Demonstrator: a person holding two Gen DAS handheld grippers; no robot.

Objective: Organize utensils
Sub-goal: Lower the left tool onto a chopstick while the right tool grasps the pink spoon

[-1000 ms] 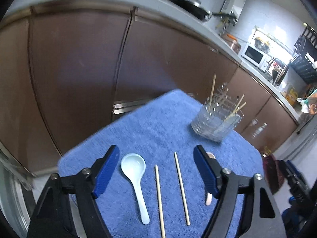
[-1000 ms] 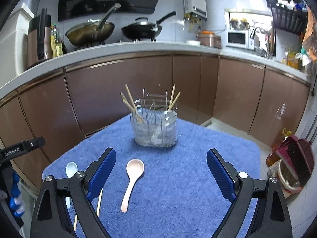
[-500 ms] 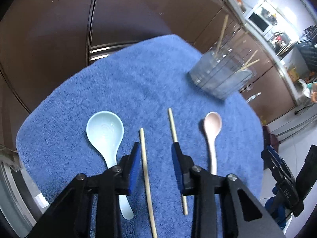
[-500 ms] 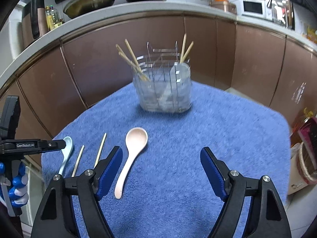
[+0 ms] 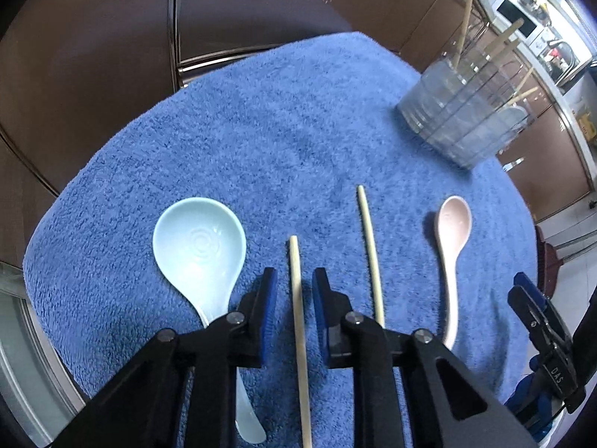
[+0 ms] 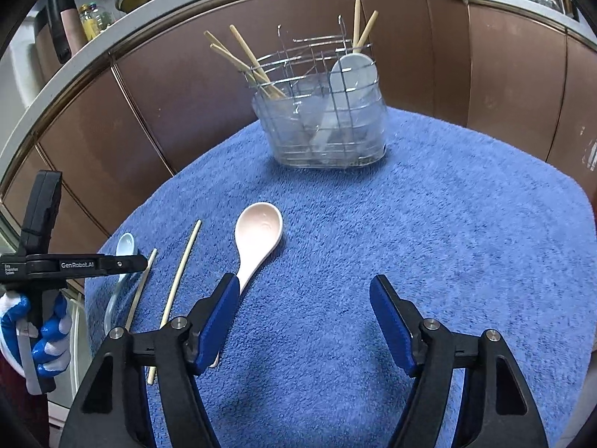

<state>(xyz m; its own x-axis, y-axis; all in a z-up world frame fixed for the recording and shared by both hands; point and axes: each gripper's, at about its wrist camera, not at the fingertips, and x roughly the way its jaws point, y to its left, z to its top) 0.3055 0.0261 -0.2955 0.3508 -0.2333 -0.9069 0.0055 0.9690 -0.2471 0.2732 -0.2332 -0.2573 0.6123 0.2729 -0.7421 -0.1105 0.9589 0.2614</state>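
Note:
On the blue towel lie a pale blue spoon, two wooden chopsticks and a pink spoon. My left gripper points steeply down and straddles the nearer chopstick. Its jaws are closing, and a thin gap still shows on each side of the stick. The second chopstick lies just right of it. My right gripper hovers low over the towel with its jaws closing and nothing between them. The pink spoon lies by its left finger, the handle running under it.
A clear and wire utensil holder stands at the towel's far side with several chopsticks and a white spoon in it. A blue-gloved hand holds the left gripper's handle. Brown cabinet doors and a counter surround the table.
Both grippers sank toward the towel and tipped downward. The left jaws narrowed from wide open to close around one chopstick. The right jaws narrowed a little.

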